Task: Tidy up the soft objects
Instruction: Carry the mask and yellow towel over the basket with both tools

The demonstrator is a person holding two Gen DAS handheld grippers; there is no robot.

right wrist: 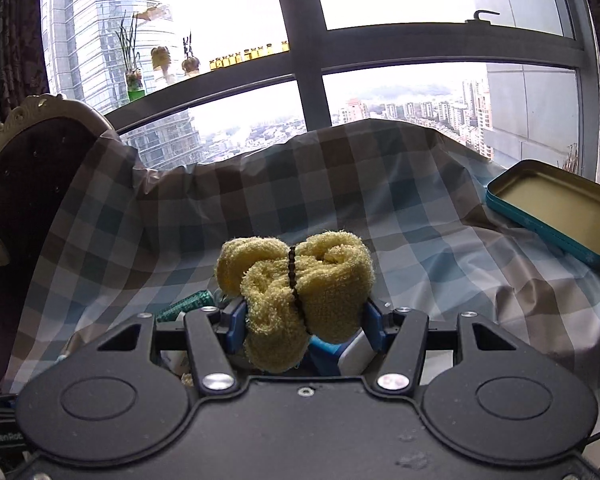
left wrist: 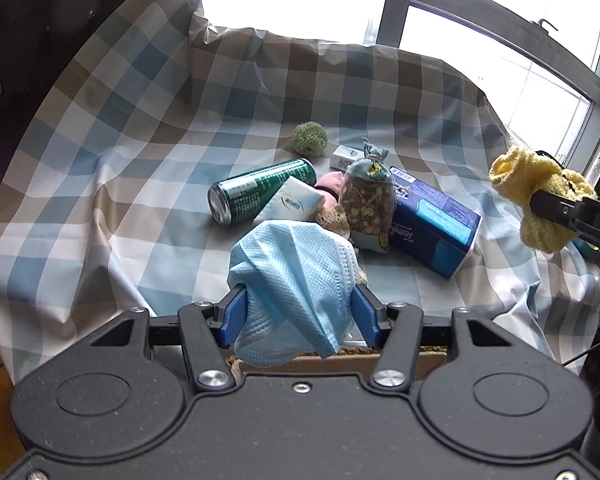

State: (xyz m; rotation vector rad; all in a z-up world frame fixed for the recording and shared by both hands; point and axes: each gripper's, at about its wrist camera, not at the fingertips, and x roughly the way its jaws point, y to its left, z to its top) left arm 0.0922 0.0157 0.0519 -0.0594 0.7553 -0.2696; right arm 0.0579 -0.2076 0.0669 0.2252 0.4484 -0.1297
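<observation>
- Right gripper (right wrist: 306,320) is seen clamped on a yellow towel bundle (right wrist: 296,296) tied with a dark cord; the open teal tin (right wrist: 552,216) is found ahead and to its right on the checked surface (right wrist: 420,240), nearer this hand.
- Left gripper (left wrist: 300,312) is closed on a crumpled blue face mask (left wrist: 288,276), held above the clutter near the green can (left wrist: 260,194).

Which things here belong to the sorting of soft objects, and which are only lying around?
Belonging to the job:
blue face mask, held in the left gripper
yellow towel bundle, held in the right gripper
tissue pack
fabric sachet
open tin, perhaps the container

Only lying around:
green can
blue box
green ball
</observation>
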